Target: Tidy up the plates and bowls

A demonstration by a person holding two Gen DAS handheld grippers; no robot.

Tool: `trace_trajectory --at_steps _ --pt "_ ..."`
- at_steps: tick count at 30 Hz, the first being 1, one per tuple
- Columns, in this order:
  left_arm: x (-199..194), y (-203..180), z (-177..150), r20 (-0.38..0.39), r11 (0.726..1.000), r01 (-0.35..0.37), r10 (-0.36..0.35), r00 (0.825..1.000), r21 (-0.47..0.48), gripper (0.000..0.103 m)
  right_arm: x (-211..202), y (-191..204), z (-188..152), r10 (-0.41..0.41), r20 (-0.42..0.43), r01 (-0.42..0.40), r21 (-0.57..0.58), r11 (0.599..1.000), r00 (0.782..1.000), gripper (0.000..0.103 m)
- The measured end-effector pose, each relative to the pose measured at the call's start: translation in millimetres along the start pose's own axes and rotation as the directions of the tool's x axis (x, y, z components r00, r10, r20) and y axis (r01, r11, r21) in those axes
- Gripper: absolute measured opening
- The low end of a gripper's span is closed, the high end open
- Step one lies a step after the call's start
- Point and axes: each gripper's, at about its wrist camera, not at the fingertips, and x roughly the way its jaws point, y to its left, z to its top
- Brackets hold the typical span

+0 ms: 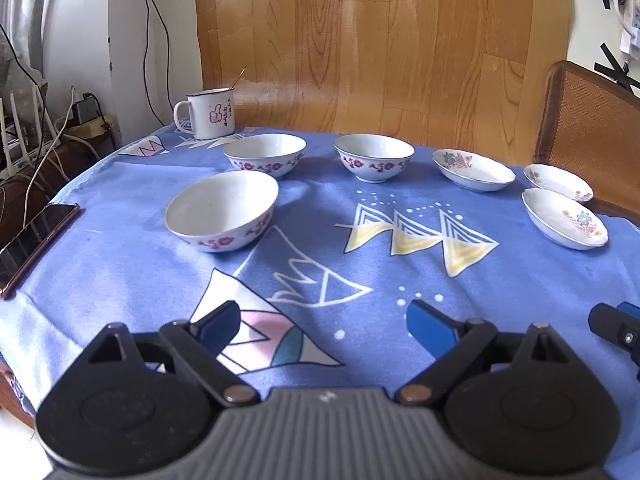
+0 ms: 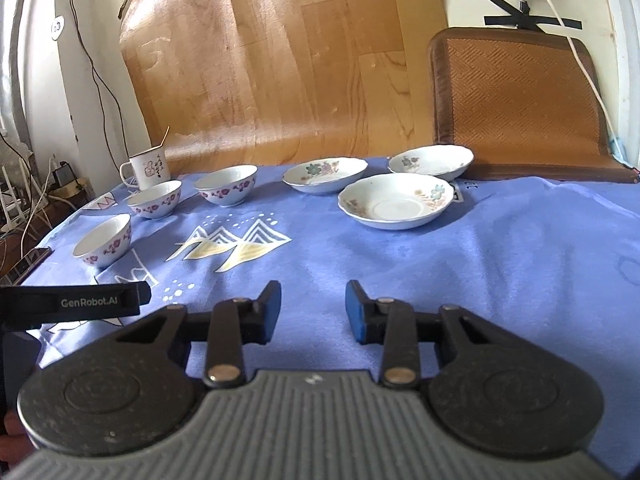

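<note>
Blue cloth printed with white and yellow triangles covers the table (image 1: 120, 280), and on it stand three white porcelain bowls with purple flower bands and three shallow white plates with painted flowers.

In the left wrist view the nearest bowl (image 1: 222, 210) sits left of centre, tilted slightly toward the camera. Behind it is the second bowl (image 1: 265, 155), and to the right of that the third bowl (image 1: 374, 157); all three stand apart from one another. Further right lies the first plate (image 1: 473, 169), then the far plate (image 1: 557, 182) and the near plate (image 1: 564, 218) close together at the cloth's right edge. A white enamel mug with a red thumbs-up drawing (image 1: 208, 114) stands at the back left, with a thin stick in it. A dark phone (image 1: 36, 244) lies at the left edge.

The left gripper (image 1: 326, 326) hovers above the cloth in the foreground, its blue-padded jaws spread wide with nothing between them. The right gripper (image 2: 313, 310) also hangs over bare cloth; its jaws stand partly closed with a clear gap, gripping nothing.

From the right wrist view the near plate (image 2: 396, 201) is the closest dish, well ahead of the jaws. A woven brown chair back (image 2: 520, 100) rises behind the plates, and a wood-grain sheet (image 2: 280, 60) leans against the wall.
</note>
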Motion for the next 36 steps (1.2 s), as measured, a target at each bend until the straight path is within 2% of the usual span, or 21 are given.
trace_trajectory --at_steps 8,12,14,25,28,31,36 --pt "-5.9 9.6 -2.4 0.062 1.0 0.005 -0.004 0.998 -0.012 0.091 3.2 2.3 1.0 0.001 -0.015 -0.001 -0.002 1.0 1.0 0.039" --pt "-6.8 17.1 -2.3 0.081 1.0 0.001 0.001 0.997 -0.023 0.083 5.2 4.3 3.2 0.013 -0.02 -0.013 -0.014 1.0 1.0 0.039" --pt "-7.2 23.3 -1.8 0.085 0.999 0.002 0.002 0.996 -0.041 0.082 6.8 2.3 6.8 0.015 -0.016 -0.016 -0.011 1.0 1.0 0.039" --pt "-8.9 55.9 -0.7 0.087 0.995 -0.018 0.026 0.996 -0.093 0.079 17.2 -28.0 37.9 -0.028 0.02 0.025 0.128 0.991 0.999 0.038" --pt "-8.8 68.7 -1.2 0.074 0.994 -0.034 0.041 0.996 -0.104 0.079 22.9 -20.4 39.4 0.031 -0.01 -0.029 0.133 0.991 0.999 0.038" --pt "-10.5 87.5 -1.6 0.052 0.99 -0.063 0.07 0.996 -0.128 0.077 33.0 3.4 40.7 0.112 -0.038 -0.108 0.089 0.99 0.993 0.038" --pt "-24.1 123.8 -4.0 0.017 0.975 -0.118 0.123 0.992 -0.188 0.075 53.3 51.0 41.4 0.266 -0.067 -0.262 0.06 0.963 0.962 0.039"
